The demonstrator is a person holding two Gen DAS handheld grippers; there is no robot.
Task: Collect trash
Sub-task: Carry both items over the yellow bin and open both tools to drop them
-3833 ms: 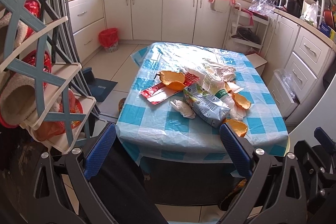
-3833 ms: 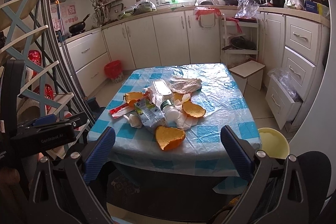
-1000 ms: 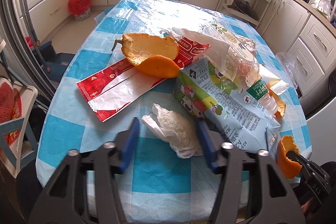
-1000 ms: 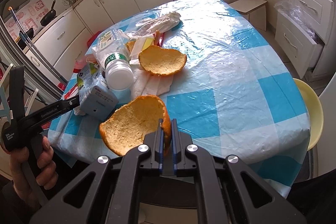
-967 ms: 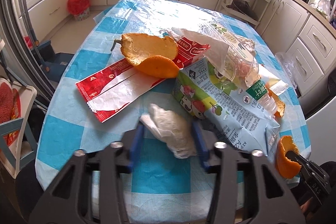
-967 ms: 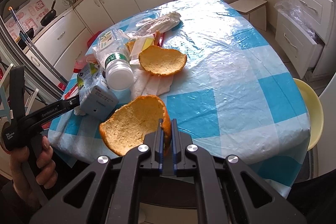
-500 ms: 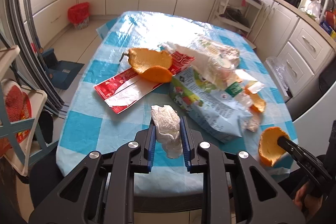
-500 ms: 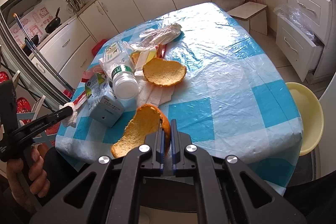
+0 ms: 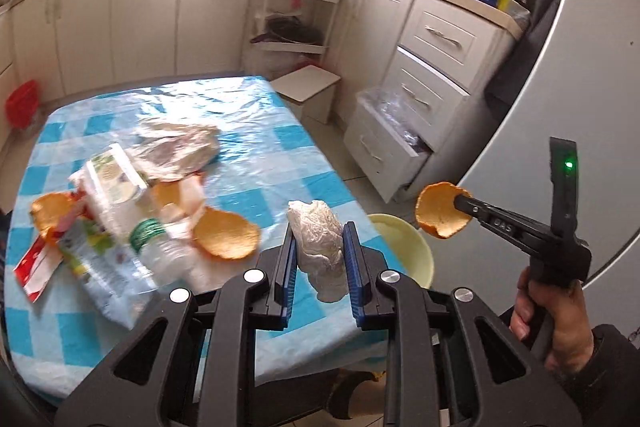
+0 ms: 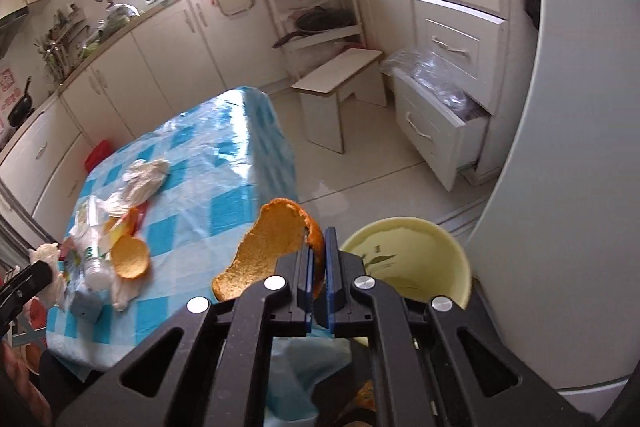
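Kitchen table [image 9: 240, 155] with blue-checked cloth is carrying leftover litter. Clear of it, I am clamping a crumpled white tissue [image 9: 318, 243] in my left gripper [image 9: 319, 263] and pinching an orange peel [image 10: 268, 251] in my right gripper [image 10: 317, 267], beside the yellow bin [image 10: 420, 255].

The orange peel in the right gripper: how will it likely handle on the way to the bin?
The orange peel is pinched at one edge by the right gripper and holds its cupped shape, so probably fairly stiff. It looks thin, likely light. An edge grip might tear it.
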